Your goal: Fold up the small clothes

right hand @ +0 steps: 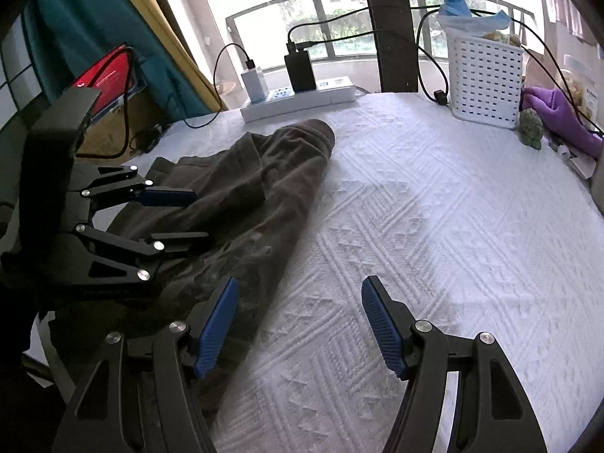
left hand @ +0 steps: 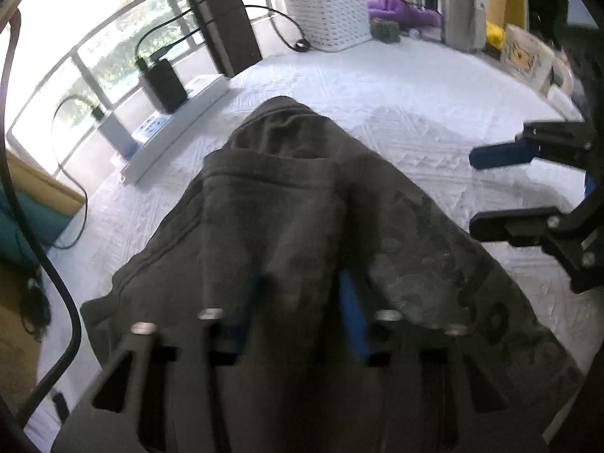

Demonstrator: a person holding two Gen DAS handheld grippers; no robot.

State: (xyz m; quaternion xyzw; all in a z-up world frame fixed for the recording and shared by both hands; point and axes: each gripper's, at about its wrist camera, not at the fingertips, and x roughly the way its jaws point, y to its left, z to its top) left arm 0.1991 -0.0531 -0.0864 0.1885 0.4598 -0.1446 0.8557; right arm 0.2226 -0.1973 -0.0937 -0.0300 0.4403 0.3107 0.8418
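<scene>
The left tongs (left hand: pixel 302 302) point steeply down at a dark grey garment (left hand: pixel 287 204) and are clenched on it: in the left wrist view a ridge of the cloth rises between the two blue pads (left hand: pixel 353 317) and covers most of them. In the right wrist view the same tongs (right hand: pixel 188 215) reach in from the left with their fingers lying over the garment (right hand: pixel 245 204), close together. The garment lies crumpled and lengthwise on a white quilted cover (right hand: pixel 434 226), running away from the left tongs toward a white power strip (right hand: pixel 302 100) at the far edge; a faded print shows on the part to the right of the left tongs. The right tongs (right hand: pixel 300 324) are released, blue pads (right hand: pixel 217 324) standing wide apart with nothing between them; the left pad hangs over the garment's near edge, the right pad over bare cover. From the left wrist they show at the right edge (left hand: pixel 487 192), apart from the cloth. Beyond the right tongs, to the right, a white basket (right hand: pixel 487 83) stands at the far edge, with a purple cloth (right hand: pixel 558 117) just beside it.
</scene>
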